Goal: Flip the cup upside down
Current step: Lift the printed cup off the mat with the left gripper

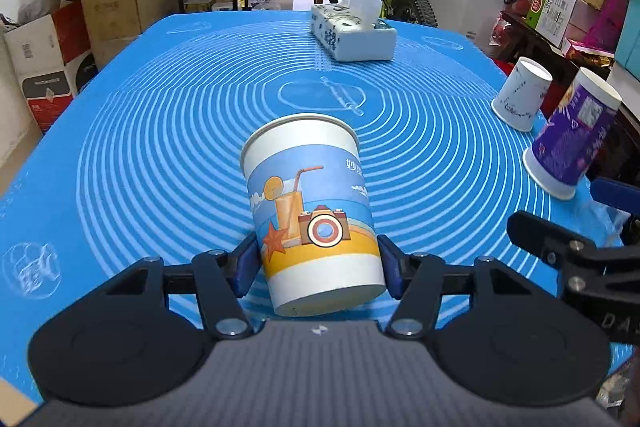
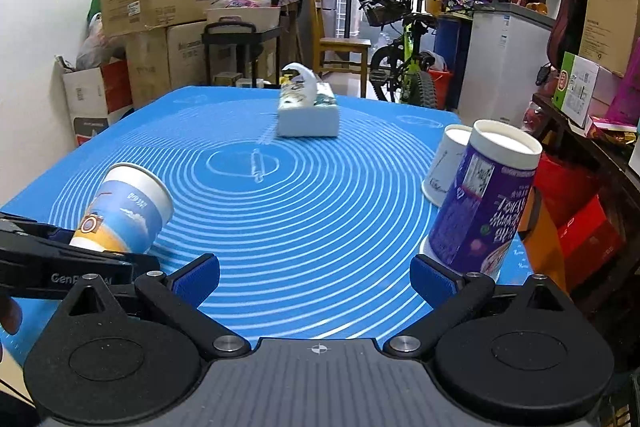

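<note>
My left gripper (image 1: 316, 267) is shut on a paper cup with a beach and camera print (image 1: 310, 203). The blue pads press its lower sides near the base. The cup is lifted off the blue mat (image 1: 160, 147) and tilts forward, rim pointing away. It also shows in the right wrist view (image 2: 124, 211), tilted over the mat's left side. My right gripper (image 2: 316, 279) is open and empty over the mat's near edge. A purple cup (image 2: 484, 207) stands upside down just beyond its right finger.
A white cup (image 1: 520, 95) stands upside down behind the purple cup (image 1: 572, 139) near the mat's right edge. A tissue box (image 1: 352, 31) sits at the far side. Cardboard boxes, a bicycle and a chair surround the table.
</note>
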Demonstrator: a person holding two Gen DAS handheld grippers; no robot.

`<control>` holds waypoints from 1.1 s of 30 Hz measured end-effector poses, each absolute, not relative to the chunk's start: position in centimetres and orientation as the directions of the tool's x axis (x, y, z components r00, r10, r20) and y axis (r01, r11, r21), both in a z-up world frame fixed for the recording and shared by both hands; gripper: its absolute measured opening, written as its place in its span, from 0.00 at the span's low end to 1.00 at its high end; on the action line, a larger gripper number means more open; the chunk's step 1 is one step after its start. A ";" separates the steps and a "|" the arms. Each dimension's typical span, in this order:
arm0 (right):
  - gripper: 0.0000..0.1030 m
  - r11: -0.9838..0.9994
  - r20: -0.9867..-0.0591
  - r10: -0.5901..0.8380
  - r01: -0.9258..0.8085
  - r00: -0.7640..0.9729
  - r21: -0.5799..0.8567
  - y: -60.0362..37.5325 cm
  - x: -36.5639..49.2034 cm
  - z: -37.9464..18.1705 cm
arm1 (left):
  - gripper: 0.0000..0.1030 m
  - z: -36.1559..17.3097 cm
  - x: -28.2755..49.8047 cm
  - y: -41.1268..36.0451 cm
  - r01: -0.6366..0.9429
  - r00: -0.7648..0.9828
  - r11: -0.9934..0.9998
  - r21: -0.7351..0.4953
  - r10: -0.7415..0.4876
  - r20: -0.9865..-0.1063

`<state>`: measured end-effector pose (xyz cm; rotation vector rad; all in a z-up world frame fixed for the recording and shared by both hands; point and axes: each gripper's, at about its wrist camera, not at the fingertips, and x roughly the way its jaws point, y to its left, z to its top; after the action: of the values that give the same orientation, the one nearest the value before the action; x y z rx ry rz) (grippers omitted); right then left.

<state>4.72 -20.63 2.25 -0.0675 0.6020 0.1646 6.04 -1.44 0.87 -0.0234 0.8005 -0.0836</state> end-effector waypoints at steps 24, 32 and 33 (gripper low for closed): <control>0.98 0.977 -0.625 0.134 -0.208 0.769 -0.047 -19.0 4.7 1.1 | 0.82 -1.0 6.1 0.3 0.065 0.693 0.992 -0.110 -0.125 -0.710; 0.98 0.974 -0.622 0.132 -0.219 0.771 -0.064 -18.6 4.6 1.3 | 0.82 -1.0 6.1 0.5 0.063 0.693 0.992 -0.109 -0.122 -0.711; 0.98 0.973 -0.622 0.132 -0.219 0.772 -0.066 -18.6 4.6 1.3 | 0.82 -1.0 6.1 0.5 0.063 0.693 0.992 -0.109 -0.123 -0.711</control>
<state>4.61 -18.60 1.32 -0.1376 0.6631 0.1908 6.13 0.49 -0.98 -0.0785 0.7989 -0.1040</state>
